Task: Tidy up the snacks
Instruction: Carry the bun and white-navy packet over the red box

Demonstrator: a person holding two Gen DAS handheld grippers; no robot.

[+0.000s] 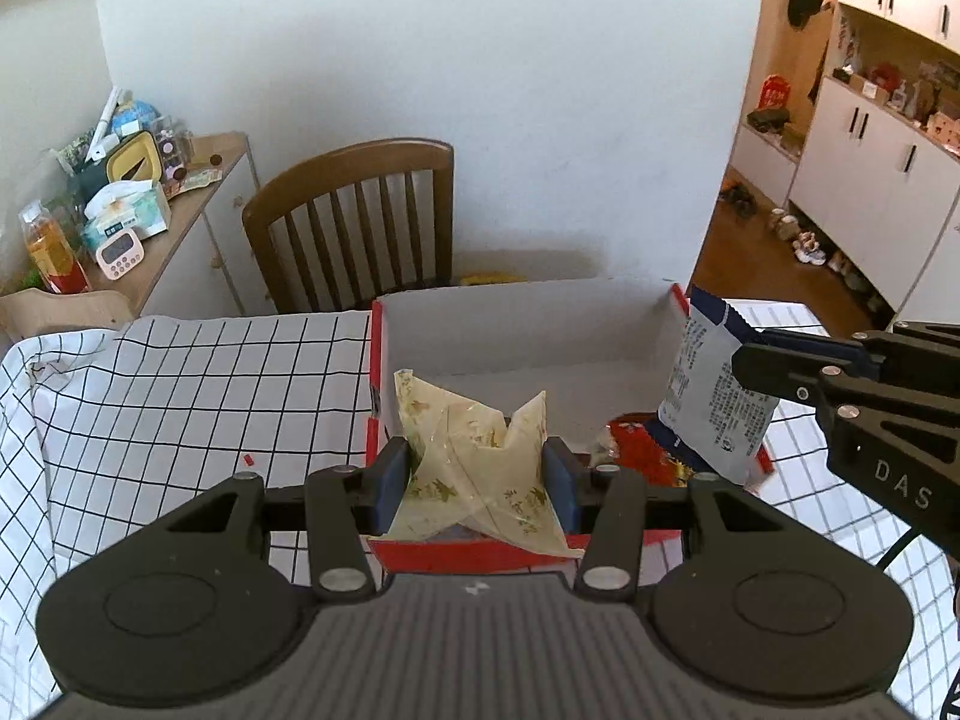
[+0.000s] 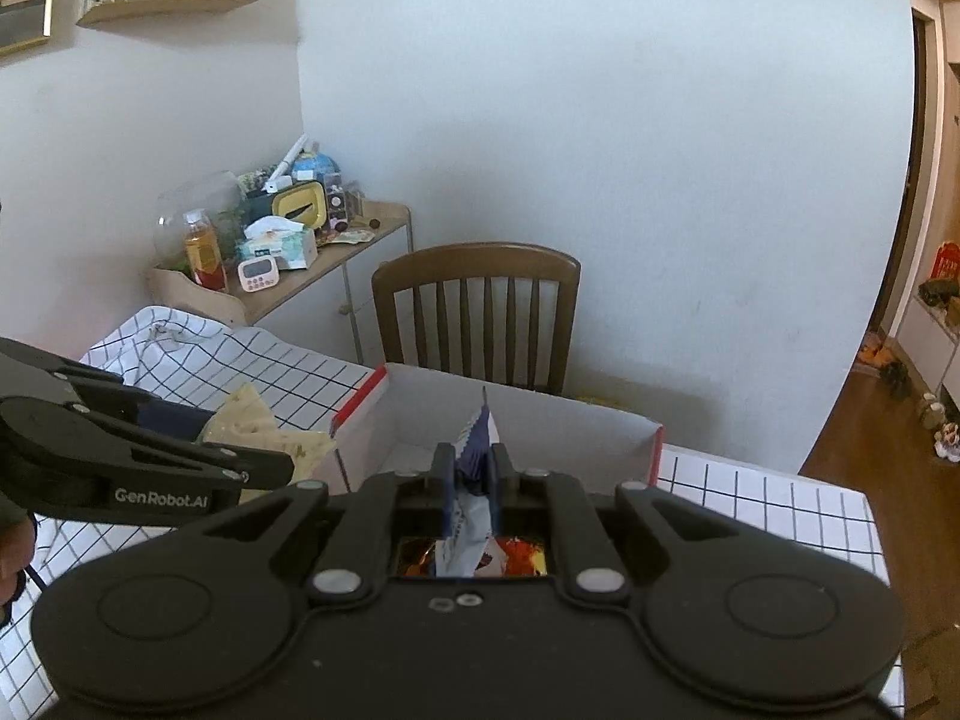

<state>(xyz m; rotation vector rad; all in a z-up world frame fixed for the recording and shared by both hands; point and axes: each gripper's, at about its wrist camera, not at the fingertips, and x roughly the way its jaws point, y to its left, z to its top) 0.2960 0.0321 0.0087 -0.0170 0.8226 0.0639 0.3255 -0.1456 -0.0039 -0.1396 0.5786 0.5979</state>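
Holding a crumpled cream-coloured snack bag (image 1: pixel 480 462) between its blue pads, the left gripper (image 1: pixel 477 477) hangs above the near edge of a red cardboard box (image 1: pixel 375 396) with a white inside. The right gripper (image 2: pixel 471 480) is clamped tight on the edge of a white and blue packet (image 1: pixel 714 396), over the box's right side. Red-orange packets (image 1: pixel 645 456) lie inside the box, which stands on a checked tablecloth (image 1: pixel 180 396). A wooden chair (image 1: pixel 360 222) stands behind the table.

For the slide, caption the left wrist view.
Left gripper holds a yellowish snack bag over the red-and-white box; right gripper holds a blue-and-white packet.
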